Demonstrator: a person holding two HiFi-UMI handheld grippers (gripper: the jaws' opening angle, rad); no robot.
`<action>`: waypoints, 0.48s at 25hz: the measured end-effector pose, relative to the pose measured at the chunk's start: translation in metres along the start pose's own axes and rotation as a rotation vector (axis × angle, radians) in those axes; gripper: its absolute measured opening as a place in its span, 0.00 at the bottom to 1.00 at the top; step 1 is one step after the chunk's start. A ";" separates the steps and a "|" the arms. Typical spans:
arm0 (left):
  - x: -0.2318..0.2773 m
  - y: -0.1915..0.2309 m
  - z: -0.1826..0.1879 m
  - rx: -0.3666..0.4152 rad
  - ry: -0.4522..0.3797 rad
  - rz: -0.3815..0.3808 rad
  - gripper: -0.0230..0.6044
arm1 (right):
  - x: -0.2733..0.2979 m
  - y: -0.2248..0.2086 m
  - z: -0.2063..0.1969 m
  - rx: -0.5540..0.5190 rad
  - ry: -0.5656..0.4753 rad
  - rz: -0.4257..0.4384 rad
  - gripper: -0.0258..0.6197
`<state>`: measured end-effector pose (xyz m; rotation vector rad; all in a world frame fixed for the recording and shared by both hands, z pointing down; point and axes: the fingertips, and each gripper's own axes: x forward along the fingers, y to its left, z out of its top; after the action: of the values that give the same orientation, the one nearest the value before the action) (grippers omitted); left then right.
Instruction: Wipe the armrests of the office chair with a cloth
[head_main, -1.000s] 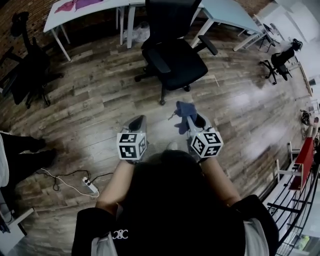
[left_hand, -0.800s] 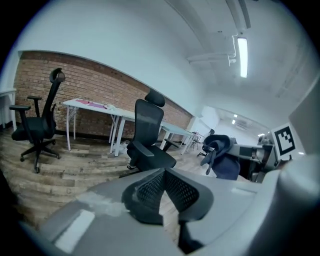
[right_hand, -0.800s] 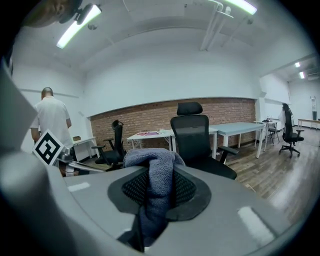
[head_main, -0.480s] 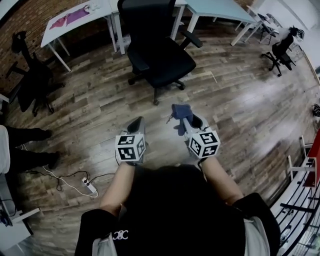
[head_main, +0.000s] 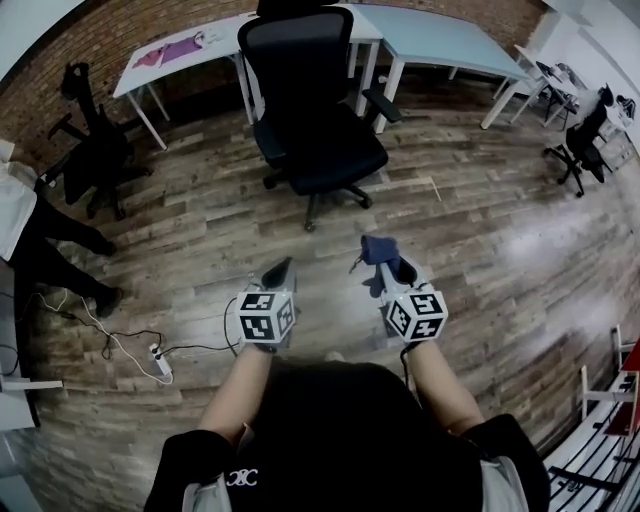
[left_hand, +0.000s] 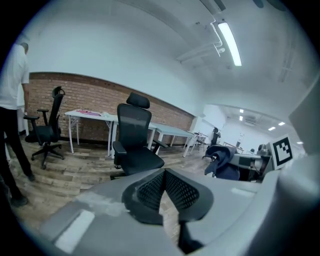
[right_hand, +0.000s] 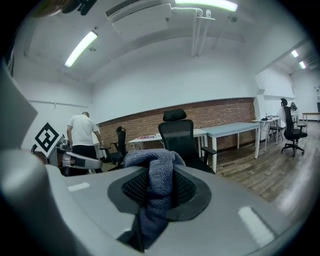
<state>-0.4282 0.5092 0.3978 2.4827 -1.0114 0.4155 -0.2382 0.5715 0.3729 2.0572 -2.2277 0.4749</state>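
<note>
Now whole chair (head_main: 328, 150) visible, cloth (head_main: 377, 247) still clamped

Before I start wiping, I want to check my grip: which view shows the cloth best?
The right gripper view: the blue cloth fills the centre, pinched in the jaws of the right gripper. The head view shows it small, at that gripper's tip; the left gripper view shows it small, at right.
</note>
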 end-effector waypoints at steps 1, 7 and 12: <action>-0.004 0.002 0.000 -0.001 -0.005 0.019 0.04 | 0.000 -0.001 0.002 -0.001 -0.006 0.009 0.18; -0.021 -0.004 -0.006 0.018 0.016 0.058 0.04 | -0.004 0.005 0.014 0.048 -0.064 0.053 0.17; -0.026 0.003 0.010 0.016 0.010 0.073 0.04 | 0.007 0.018 0.033 0.042 -0.062 0.077 0.17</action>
<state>-0.4473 0.5174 0.3791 2.4611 -1.1010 0.4598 -0.2520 0.5565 0.3401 2.0401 -2.3591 0.4737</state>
